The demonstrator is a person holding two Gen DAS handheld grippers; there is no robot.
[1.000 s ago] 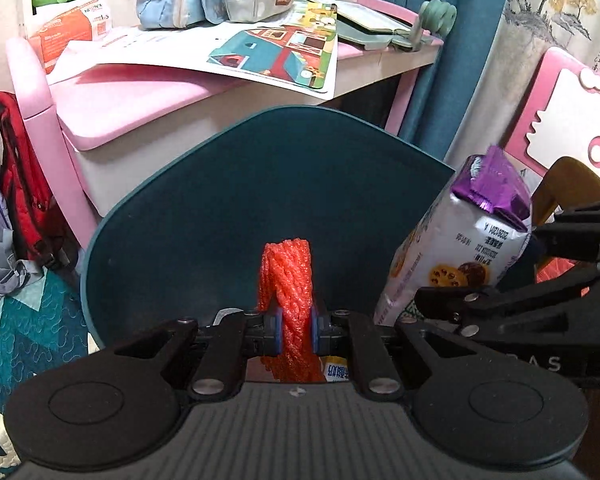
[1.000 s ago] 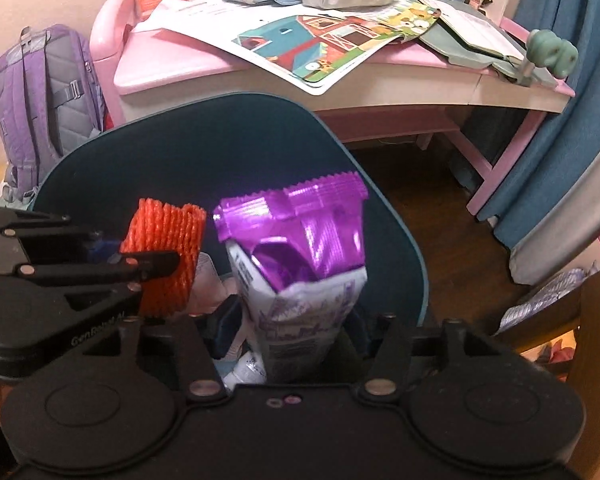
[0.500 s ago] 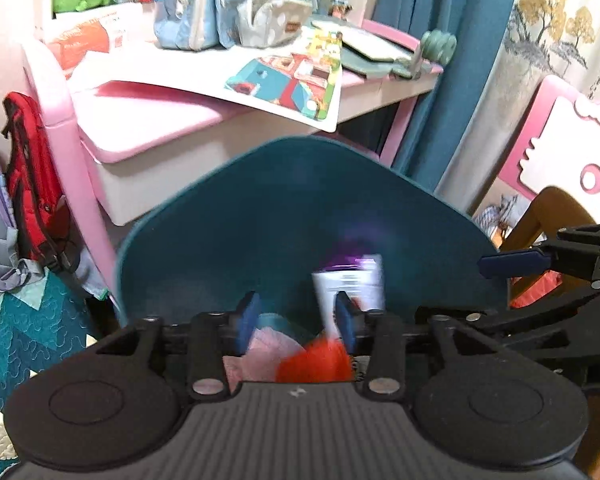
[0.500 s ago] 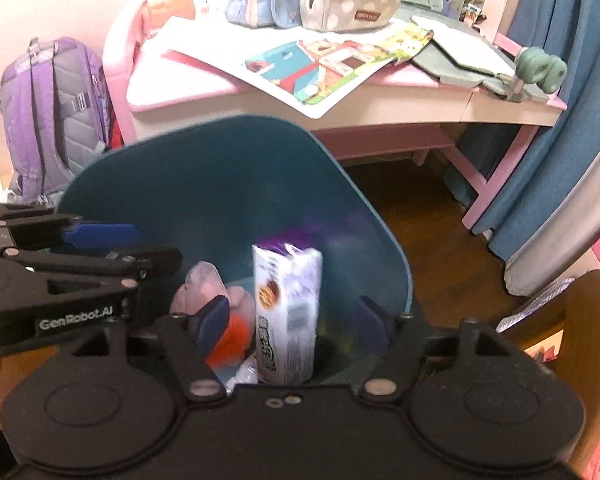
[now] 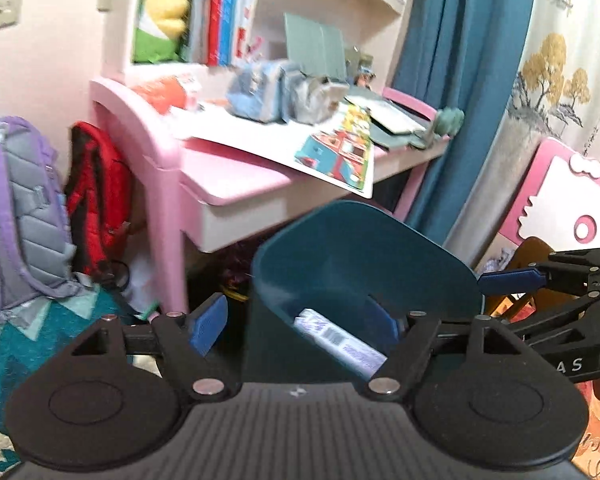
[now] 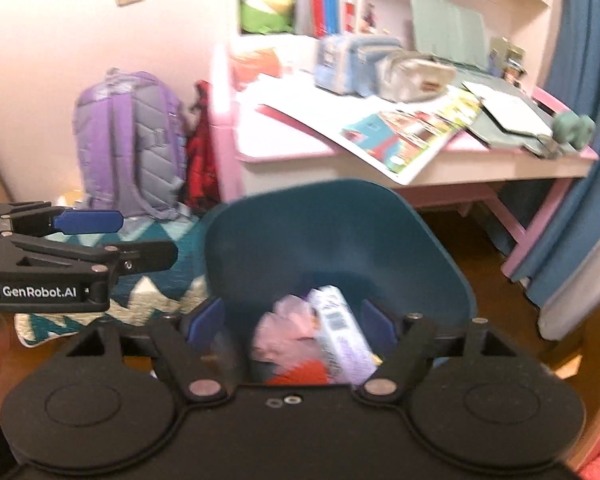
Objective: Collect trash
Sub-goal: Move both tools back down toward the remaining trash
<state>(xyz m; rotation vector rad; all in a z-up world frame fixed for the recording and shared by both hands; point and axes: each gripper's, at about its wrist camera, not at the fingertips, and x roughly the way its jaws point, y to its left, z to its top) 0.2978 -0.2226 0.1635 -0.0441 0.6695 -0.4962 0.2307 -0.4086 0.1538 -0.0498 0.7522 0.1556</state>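
Hovering above the teal bin (image 6: 340,248), your left gripper (image 5: 300,320) and right gripper (image 6: 288,320) gape empty; the purple snack packet (image 6: 340,328) lies slanted inside, directly beneath them.

A white-and-purple snack packet (image 6: 342,332) lies slanted inside the teal bin (image 6: 332,240), beside an orange mesh (image 6: 300,374) and what looks like pink crumpled tissue (image 6: 284,330).

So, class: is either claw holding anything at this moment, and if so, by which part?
Nothing is held. The left claw and right claw are both open, and the cookie packet and orange mesh lie inside the teal bin.
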